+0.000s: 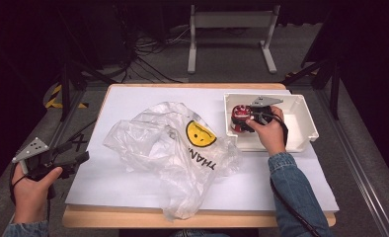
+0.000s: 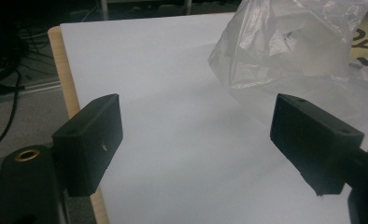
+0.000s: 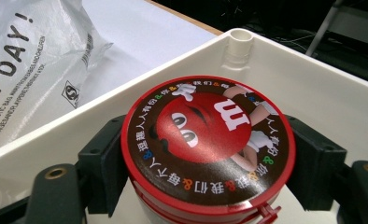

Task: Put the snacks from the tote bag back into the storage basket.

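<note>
Slippage worries me: my right tool (image 3: pixel 208 163) grips the round candy tub (image 3: pixel 208 149) in the tray (image 3: pixel 126 109); left tool (image 2: pixel 196 144) waits wide.

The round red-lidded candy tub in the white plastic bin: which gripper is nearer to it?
Right. The right gripper has its jaws on either side of the round red-lidded candy tub inside the white plastic bin; the left gripper hangs off the table's left edge.

We see a lab-like recording space, black curtains (image 1: pixel 29 44), loose floor cables (image 1: pixel 148 54), white-covered table (image 1: pixel 148 98), hazard tape (image 1: pixel 54 96)
</note>
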{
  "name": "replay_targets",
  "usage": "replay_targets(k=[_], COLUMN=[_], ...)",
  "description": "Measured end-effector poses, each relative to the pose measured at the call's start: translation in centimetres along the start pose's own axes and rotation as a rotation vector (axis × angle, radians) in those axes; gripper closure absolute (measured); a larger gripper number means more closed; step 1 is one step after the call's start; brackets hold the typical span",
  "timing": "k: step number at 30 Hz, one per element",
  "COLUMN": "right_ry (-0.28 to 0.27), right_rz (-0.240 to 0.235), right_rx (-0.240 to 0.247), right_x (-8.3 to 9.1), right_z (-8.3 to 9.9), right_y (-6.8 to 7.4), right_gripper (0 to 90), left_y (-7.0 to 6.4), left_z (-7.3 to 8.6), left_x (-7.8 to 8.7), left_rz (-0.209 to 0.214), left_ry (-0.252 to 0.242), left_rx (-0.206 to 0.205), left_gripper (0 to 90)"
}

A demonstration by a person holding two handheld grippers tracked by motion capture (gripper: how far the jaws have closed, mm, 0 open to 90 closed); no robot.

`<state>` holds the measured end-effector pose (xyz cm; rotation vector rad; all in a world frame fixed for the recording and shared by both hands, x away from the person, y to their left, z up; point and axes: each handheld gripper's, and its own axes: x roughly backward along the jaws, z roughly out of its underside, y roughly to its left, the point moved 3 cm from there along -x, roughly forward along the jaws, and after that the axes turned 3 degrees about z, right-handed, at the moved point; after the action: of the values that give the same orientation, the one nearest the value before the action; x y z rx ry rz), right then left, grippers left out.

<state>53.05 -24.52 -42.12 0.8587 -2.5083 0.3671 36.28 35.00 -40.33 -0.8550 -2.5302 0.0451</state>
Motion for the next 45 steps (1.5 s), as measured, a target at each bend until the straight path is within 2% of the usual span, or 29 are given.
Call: replay_targets(k=[23,35,40,45], right_ry=[0.017,0.009,0.015,0.016], right_rz=[-0.025,-0.037,-0.048,-0.042], right_rx=[0.017,-0.002,-0.013,0.002], right_x=[-1.2,-1.0,-0.8,-0.4], right_z=[0.6,0.6,0.6,0.5], right_y=[0.8,0.7,0.8,0.8], right_gripper=[24.8,24.6,20.3,18.2], left_y=[-0.1,-0.2,-0.3,-0.3], left_z=[0.0,-0.1,-0.3,-0.4], left_x=[-0.3,-0.6,-1.0,-1.2], left_rz=[0.011,0.018,0.028,0.034], left_ry=[0.007,0.008,0.01,0.013], left_rx=[-0.005,-0.007,-0.012,-0.015], left_gripper=[17.8,17.7,17.6,17.5])
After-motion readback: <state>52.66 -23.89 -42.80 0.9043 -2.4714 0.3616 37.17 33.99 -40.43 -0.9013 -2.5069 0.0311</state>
